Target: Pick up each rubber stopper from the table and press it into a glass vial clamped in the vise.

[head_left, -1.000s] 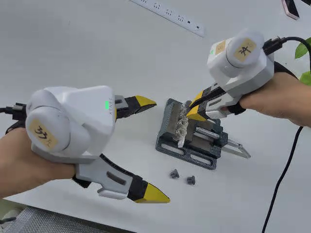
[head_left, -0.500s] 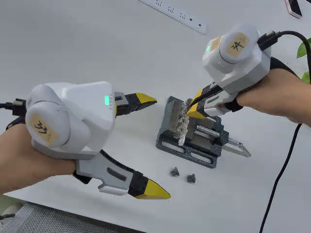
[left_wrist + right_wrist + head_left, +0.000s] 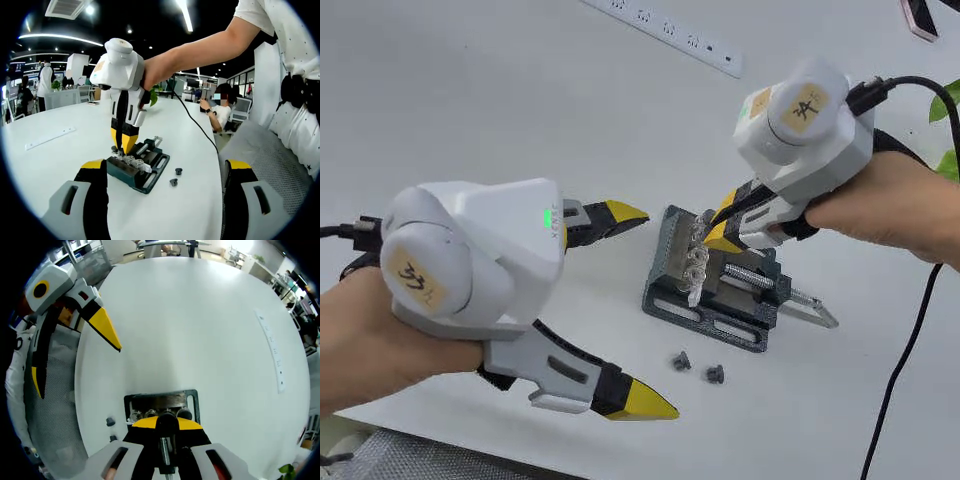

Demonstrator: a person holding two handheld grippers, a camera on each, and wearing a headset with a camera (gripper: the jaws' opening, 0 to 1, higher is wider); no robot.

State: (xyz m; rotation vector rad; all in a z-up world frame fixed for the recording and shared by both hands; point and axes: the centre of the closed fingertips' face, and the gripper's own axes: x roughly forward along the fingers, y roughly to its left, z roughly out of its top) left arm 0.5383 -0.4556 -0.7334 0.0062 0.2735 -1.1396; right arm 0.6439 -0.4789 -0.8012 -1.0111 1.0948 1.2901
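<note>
My right gripper, closed, sits on the clear glass vials in the grey metal vise at centre; my left gripper is wide open, empty. Two dark rubber stoppers lie below; tilted pressing may crack glass

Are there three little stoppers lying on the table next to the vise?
No, just two lie there, one stopper and a second stopper, on the white table beside the vise.
</note>
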